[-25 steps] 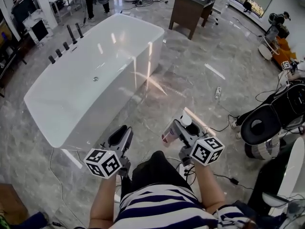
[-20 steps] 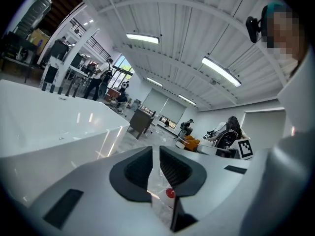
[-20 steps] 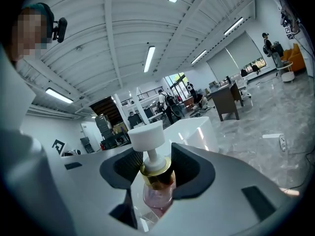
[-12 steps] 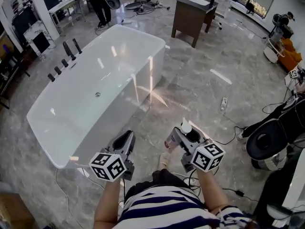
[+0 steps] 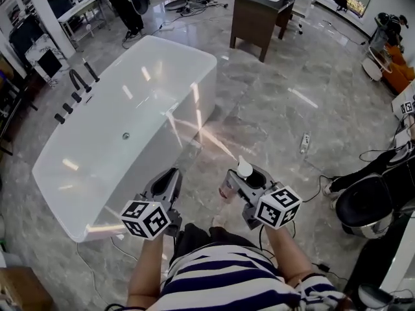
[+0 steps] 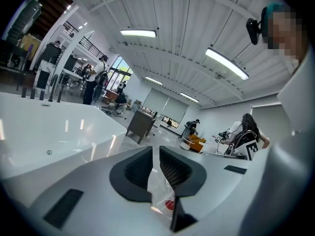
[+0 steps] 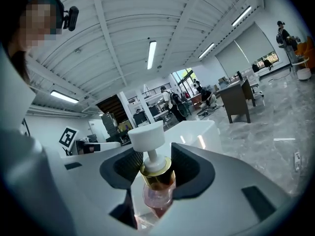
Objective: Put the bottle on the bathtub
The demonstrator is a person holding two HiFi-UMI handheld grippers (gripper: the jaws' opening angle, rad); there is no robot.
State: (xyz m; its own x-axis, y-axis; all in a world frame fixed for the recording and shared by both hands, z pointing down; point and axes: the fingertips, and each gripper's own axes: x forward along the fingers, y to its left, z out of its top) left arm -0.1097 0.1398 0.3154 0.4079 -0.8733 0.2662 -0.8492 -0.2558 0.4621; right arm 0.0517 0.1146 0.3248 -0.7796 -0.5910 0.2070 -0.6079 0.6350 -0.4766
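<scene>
The white bathtub [image 5: 123, 125] stands on the marble floor ahead and to my left; it also shows in the left gripper view as the bathtub [image 6: 44, 132] and in the right gripper view as the bathtub [image 7: 199, 132]. My right gripper [image 5: 241, 175] is shut on the bottle [image 5: 228, 186], held above the floor to the right of the tub's near end. The bottle [image 7: 157, 181] has a white pump head, a gold collar and a pink body between the jaws. My left gripper [image 5: 170, 175] hangs beside the tub's near corner. The left gripper [image 6: 153, 154] has its jaws nearly together, holding nothing.
Black taps [image 5: 72, 89] line the tub's far left rim. A dark wooden cabinet [image 5: 259, 11] stands beyond the tub. A power strip [image 5: 305, 142] and cables lie on the floor at right, near a black-and-white machine [image 5: 366, 199]. A person [image 5: 126, 2] stands at the back.
The tub has shifted left and slightly nearer in the head view as I moved. Both grippers keep their pose; the bottle stays in the right one, raised a little.
</scene>
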